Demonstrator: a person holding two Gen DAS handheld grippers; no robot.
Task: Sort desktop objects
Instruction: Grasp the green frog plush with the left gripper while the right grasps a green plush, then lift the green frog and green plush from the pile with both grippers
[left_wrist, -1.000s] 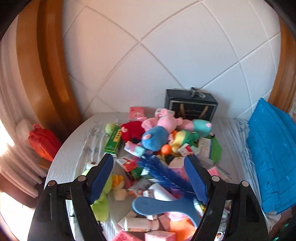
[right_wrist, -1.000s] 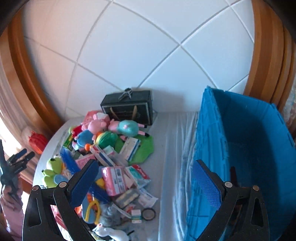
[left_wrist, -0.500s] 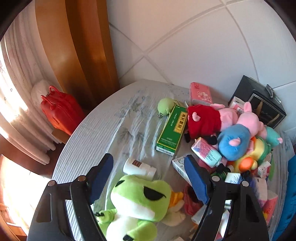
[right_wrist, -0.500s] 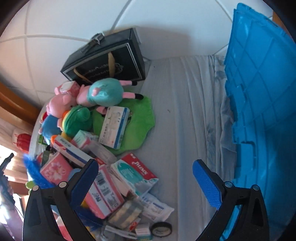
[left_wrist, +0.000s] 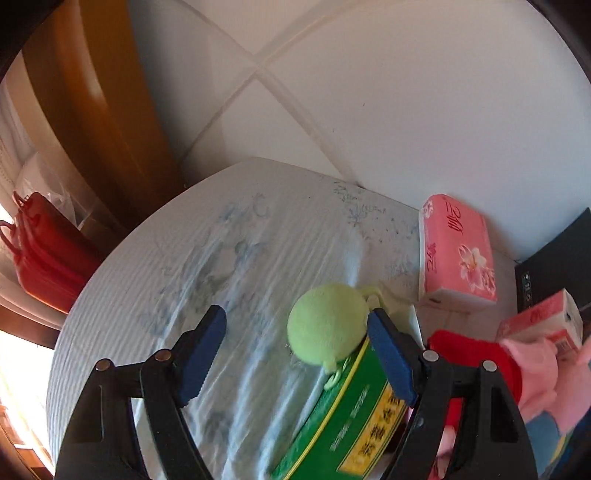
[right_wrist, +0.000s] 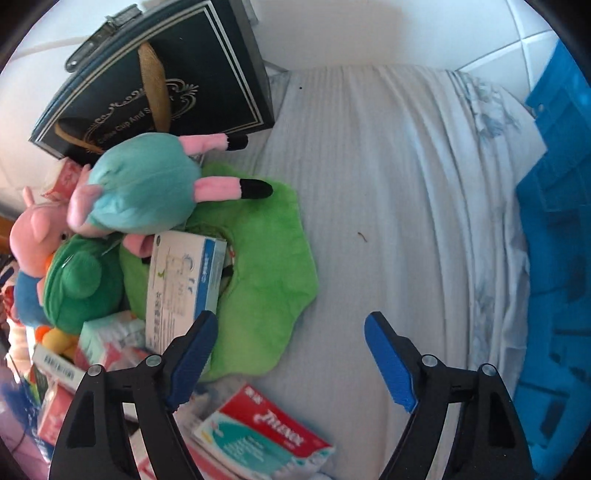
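The left gripper (left_wrist: 295, 332) has dropped closer, jaws spread and empty, the light-green plush ball (left_wrist: 327, 326) now against its right finger atop the green box (left_wrist: 347, 417). The right gripper (right_wrist: 288, 341), likewise spread, has lowered over bare cloth beside the green plush mat (right_wrist: 266, 266); a pick looks imminent.

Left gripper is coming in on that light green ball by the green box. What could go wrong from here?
1. The light green ball sits against the right finger, off-centre in the open left gripper; closing may roll it away.
2. It rests on the green box, so the finger could catch the box too.
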